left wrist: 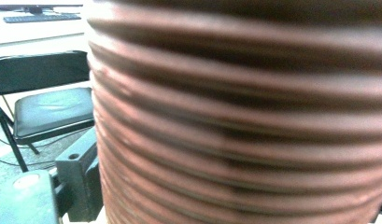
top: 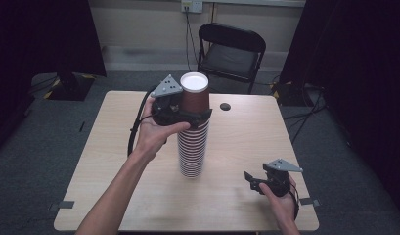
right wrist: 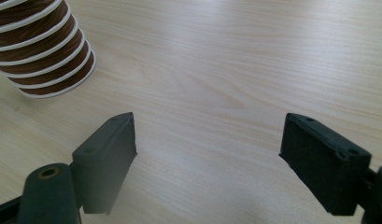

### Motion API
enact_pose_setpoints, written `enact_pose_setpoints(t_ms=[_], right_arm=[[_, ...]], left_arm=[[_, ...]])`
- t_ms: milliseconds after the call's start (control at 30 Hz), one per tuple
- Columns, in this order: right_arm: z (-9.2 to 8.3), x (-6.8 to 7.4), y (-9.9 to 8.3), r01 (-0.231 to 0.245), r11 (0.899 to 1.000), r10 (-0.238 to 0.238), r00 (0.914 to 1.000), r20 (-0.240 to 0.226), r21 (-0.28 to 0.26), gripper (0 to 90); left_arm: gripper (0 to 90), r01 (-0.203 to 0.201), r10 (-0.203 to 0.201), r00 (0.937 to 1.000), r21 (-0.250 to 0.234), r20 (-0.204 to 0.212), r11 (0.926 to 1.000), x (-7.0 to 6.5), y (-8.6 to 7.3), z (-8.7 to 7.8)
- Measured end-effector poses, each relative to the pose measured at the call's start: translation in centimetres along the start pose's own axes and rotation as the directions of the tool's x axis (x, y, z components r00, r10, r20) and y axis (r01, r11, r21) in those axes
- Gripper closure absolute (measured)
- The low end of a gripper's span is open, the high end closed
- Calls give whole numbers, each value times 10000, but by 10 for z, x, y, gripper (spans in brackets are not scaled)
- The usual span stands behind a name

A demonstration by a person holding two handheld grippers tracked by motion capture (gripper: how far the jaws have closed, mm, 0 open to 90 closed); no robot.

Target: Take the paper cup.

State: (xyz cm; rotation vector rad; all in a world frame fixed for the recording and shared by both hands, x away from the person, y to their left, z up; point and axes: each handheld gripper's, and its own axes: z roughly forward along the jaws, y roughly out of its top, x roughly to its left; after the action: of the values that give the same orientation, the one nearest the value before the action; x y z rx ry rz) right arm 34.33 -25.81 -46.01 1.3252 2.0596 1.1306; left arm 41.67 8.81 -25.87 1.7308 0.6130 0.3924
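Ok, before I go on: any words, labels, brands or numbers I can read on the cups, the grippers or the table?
None can be read.
Stack of brown cups: plain brown walls with white rims, no print, in the high view or close up.
Left gripper and right gripper: black jaws, no marking.
Table: bare light wood.
Wall socket: too small to tell.

Up close, the cup stack blurs, hiding the left tool's far jaw.
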Motion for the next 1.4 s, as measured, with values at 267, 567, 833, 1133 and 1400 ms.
enact_pose_setpoints(t_ms=[267,567,833,1133,1400], right_arm=[[1,0,0,-3,10000,3,10000,-10,34,181],[1,0,0,-44,10000,44,10000,-58,62,183],[1,-1,0,-89,10000,89,10000,-41,30,183],[1,-1,0,-108,9999,108,9999,-8,22,178],[1,0,0,-120,9999,120,9999,-5,37,178]], left_arm=[[111,122,-120,9999,-341,53,9993,1,6,-4],[116,282,-271,9995,-632,174,9976,1,9,-7],[117,241,-231,9996,-876,130,9959,1,14,-9],[118,254,-233,9996,-1358,172,9904,2,22,-13],[120,346,-324,9993,-1638,163,9859,3,23,-14]])
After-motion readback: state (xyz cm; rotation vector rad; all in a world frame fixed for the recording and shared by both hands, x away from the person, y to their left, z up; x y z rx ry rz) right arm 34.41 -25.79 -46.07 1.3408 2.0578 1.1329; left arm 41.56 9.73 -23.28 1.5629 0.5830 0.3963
